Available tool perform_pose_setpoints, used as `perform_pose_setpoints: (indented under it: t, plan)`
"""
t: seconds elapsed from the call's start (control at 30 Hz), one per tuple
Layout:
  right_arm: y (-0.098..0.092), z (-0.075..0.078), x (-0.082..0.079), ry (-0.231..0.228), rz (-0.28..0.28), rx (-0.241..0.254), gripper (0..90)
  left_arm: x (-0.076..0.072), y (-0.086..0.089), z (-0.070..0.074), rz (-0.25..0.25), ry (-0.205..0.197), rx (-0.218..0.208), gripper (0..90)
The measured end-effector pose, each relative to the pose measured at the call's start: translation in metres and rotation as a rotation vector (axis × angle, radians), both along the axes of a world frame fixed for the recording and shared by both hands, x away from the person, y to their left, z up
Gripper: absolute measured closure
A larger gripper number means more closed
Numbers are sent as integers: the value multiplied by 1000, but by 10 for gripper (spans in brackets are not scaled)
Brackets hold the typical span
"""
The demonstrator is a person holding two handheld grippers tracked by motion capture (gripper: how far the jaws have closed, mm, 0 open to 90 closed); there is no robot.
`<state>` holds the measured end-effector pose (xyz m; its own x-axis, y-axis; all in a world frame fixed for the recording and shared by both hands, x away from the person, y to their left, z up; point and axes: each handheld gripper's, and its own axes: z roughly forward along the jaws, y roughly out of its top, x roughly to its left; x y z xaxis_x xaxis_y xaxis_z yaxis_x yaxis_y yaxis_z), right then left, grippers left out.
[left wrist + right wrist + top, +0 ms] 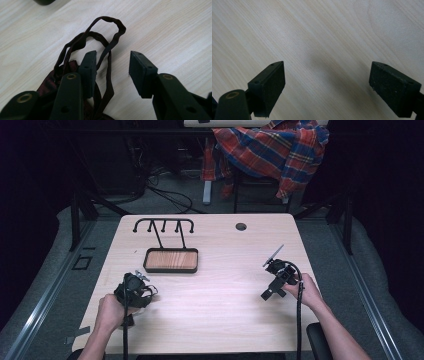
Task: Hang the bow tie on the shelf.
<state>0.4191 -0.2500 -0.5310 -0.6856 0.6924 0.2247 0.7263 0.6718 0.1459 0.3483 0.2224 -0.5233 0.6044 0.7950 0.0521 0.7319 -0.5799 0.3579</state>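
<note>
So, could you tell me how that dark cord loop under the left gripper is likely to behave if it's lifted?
The dark cord loop looks thin and kinked, so probably floppy and light. Lying between the open left gripper jaws, it could slip unless pinched firmly.

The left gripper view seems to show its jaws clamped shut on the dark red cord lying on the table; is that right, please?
Not quite: the left gripper has its jaws apart, not clamped. The dark red cord lies on the table with one strand running between them, as the left gripper view shows.

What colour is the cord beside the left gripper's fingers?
Dark maroon cord, clearest in the left gripper view.
</note>
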Motion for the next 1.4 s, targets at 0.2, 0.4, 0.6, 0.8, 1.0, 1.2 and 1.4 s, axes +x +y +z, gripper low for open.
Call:
perform_pose_setpoints:
  t: [0.2,0.4,0.6,0.8,1.0,1.2,1.4]
  plan:
    - [0,0,0,-3,12,-4,133,8,-4,-6,4,34,24,638]
    - [1,-1,-1,-6,-3,12,133,13,-7,-10,-21,57,55,678]
    - [0,-2,-1,-10,-11,11,133,15,-15,-15,-47,84,102,777]
    - [1,-1,-2,-3,-9,4,133,12,-17,-17,-68,100,126,885]
    - [0,-1,-1,2,-9,-2,133,11,-14,-13,-66,89,112,893]
    - [0,-1,-1,3,-10,2,134,8,3,1,0,28,9,895]
    - [1,-3,-3,-6,-31,17,134,5,16,11,37,-10,-56,895]
